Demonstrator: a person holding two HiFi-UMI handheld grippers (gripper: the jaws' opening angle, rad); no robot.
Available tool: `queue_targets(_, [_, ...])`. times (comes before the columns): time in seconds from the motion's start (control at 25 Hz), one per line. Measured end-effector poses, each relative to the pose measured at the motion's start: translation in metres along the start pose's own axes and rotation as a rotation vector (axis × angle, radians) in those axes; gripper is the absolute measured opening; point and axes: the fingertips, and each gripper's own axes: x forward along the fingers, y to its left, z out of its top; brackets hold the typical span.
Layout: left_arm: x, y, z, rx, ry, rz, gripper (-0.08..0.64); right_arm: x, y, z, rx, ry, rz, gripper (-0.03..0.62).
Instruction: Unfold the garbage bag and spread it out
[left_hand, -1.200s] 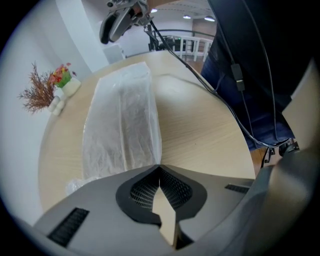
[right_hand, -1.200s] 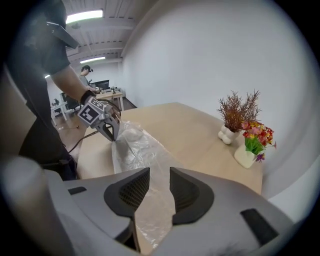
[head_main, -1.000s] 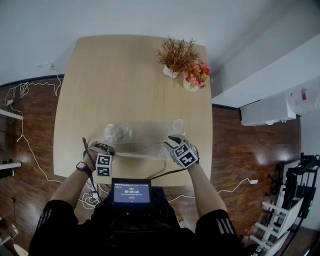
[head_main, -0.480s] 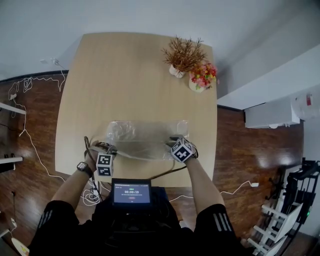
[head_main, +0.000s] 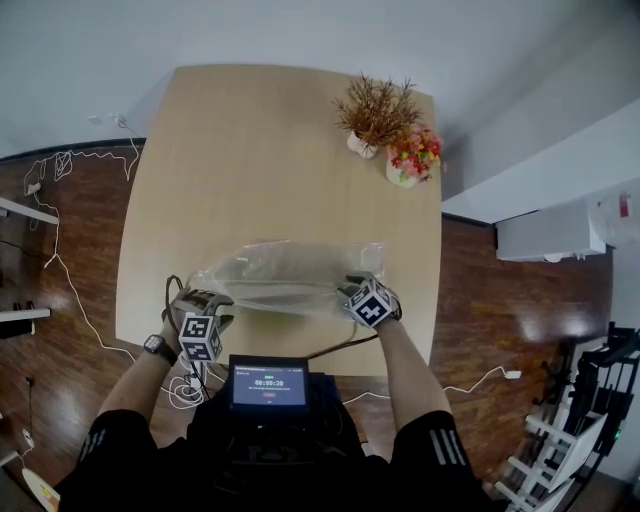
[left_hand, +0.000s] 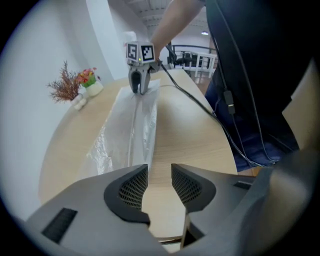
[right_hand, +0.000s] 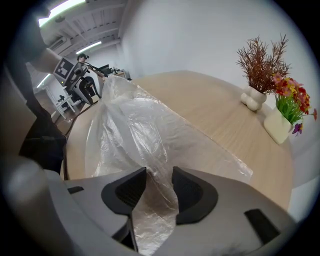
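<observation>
A clear garbage bag lies lengthwise across the near part of the wooden table, wrinkled and mostly flat. My left gripper is at the bag's left end, its jaws opening. In the left gripper view only bare table shows between the left gripper jaws, and the bag starts just ahead. My right gripper is at the bag's right end, its jaws opening too. In the right gripper view the bag film runs loosely through the gap of the right gripper.
A vase of dried brown twigs and a pot of coloured flowers stand at the table's far right corner. A small screen sits at my chest by the near edge. Cables trail on the floor to the left.
The left jaws have opened and let go of the bag's left end. The bag now lies a little longer and flatter. The right gripper has stayed at the right end.
</observation>
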Motion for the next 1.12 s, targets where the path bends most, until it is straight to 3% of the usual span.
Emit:
queue_targets(0.36, [-0.034,0.002,0.008,-0.02,-0.058,0.052,0.178,-0.002,-0.001,0.003,-0.013,0.003,-0.007,0.199])
queue_targets(0.56, [-0.071,0.041,0.016,-0.039,-0.103,0.206,0.129,-0.004,-0.001,0.005,-0.018,0.003,-0.013,0.199])
queue_targets(0.72, [-0.093,0.079,-0.003,-0.099,-0.036,0.295,0.072,-0.004,-0.002,0.004,-0.018,0.009,-0.013,0.199])
queue_targets(0.88, [-0.086,0.082,-0.034,-0.078,0.062,0.218,0.063,-0.004,-0.001,0.004,-0.018,0.01,-0.015,0.199])
queue_targets(1.12, [-0.04,0.07,-0.042,-0.031,0.08,0.064,0.063,-0.004,-0.001,0.004,-0.021,0.004,-0.014,0.199])
